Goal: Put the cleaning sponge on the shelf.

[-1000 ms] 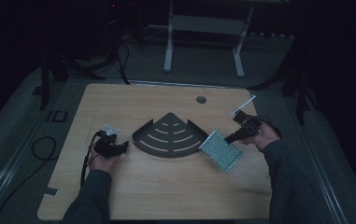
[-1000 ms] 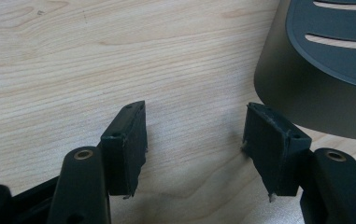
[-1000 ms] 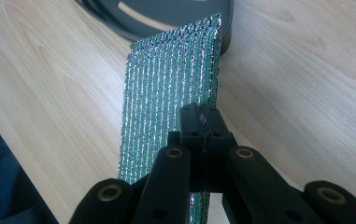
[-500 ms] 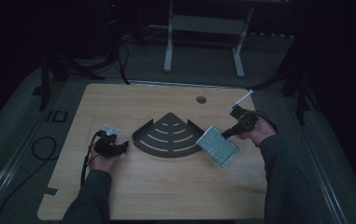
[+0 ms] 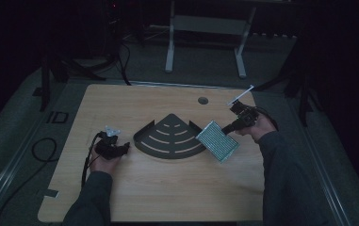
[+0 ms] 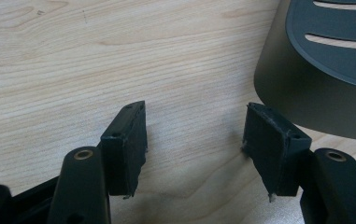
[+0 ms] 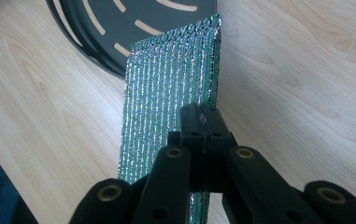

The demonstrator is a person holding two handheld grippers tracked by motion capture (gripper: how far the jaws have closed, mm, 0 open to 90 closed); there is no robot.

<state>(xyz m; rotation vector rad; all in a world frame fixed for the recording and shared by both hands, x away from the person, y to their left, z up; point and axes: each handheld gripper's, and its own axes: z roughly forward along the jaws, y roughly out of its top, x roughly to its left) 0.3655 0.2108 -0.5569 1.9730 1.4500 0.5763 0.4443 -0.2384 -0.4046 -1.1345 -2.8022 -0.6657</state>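
A dark fan-shaped slotted tray (image 5: 170,137) lies mid-table; its curved wall (image 6: 306,100) fills the upper right of the left gripper view, and its rim (image 7: 96,44) shows in the right gripper view. My right gripper (image 5: 230,127) is shut on the edge of a shiny silver-green woven pad (image 5: 217,141), held tilted off the table just right of the tray. In the right gripper view the pad (image 7: 166,88) stands edge-up between the closed fingertips (image 7: 202,122). My left gripper (image 5: 120,149) rests on the wood left of the tray, open, with nothing between its pads (image 6: 128,144).
The wooden table (image 5: 167,188) has a round cable hole (image 5: 203,100) at the back right. A black cable (image 5: 43,150) lies on the floor to the left. A white desk frame (image 5: 205,42) stands behind the table.
The right hand has carried the pad a little leftward, up against the tray's right corner. The left hand has stayed put.
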